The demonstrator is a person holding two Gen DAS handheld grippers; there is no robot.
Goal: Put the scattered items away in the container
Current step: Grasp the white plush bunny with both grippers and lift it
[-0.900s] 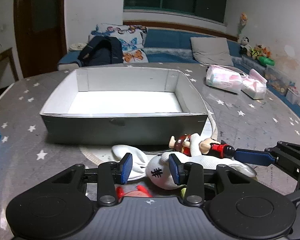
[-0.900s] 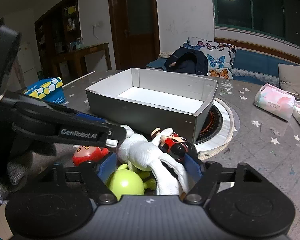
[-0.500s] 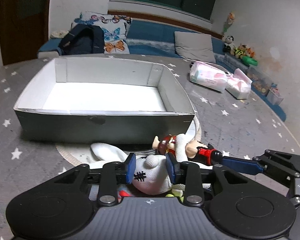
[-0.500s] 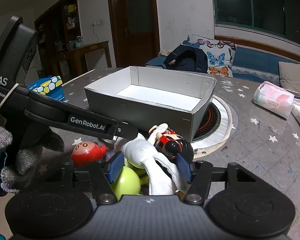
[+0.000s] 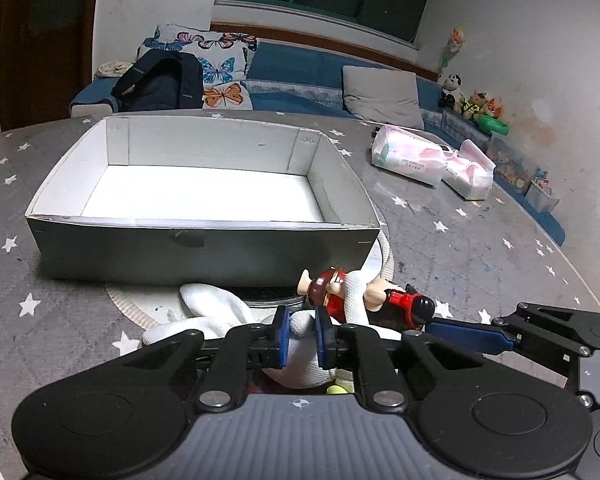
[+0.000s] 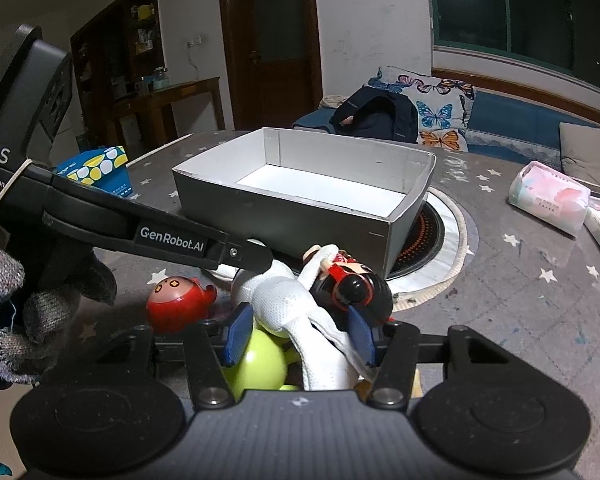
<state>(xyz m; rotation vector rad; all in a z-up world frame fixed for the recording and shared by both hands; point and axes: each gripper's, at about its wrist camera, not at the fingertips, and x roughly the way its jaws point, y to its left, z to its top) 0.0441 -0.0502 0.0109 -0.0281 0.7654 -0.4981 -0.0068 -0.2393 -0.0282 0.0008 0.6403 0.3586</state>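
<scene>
An empty grey box (image 5: pixel 204 248) with a white inside stands on the table; it also shows in the right wrist view (image 6: pixel 284 216). In front of it lies a pile: a white sock (image 5: pixel 216 312), a red-and-black doll (image 5: pixel 404 306), a red round toy (image 6: pixel 176 308) and a green toy (image 6: pixel 260 364). My left gripper (image 5: pixel 302 338) is shut on the white sock. My right gripper (image 6: pixel 300 334) has its jaws around the sock (image 6: pixel 288 304) and the doll (image 6: pixel 352 284), squeezing both.
Two pink tissue packs (image 5: pixel 410 156) lie at the table's right. A blue patterned box (image 6: pixel 100 168) sits at the left. A round hotplate (image 6: pixel 436 236) lies under the box's right corner. A sofa with a backpack (image 5: pixel 160 84) is behind.
My left jaws closed from wide apart onto the white sock and lifted a little. My right jaws narrowed around the sock and doll.
</scene>
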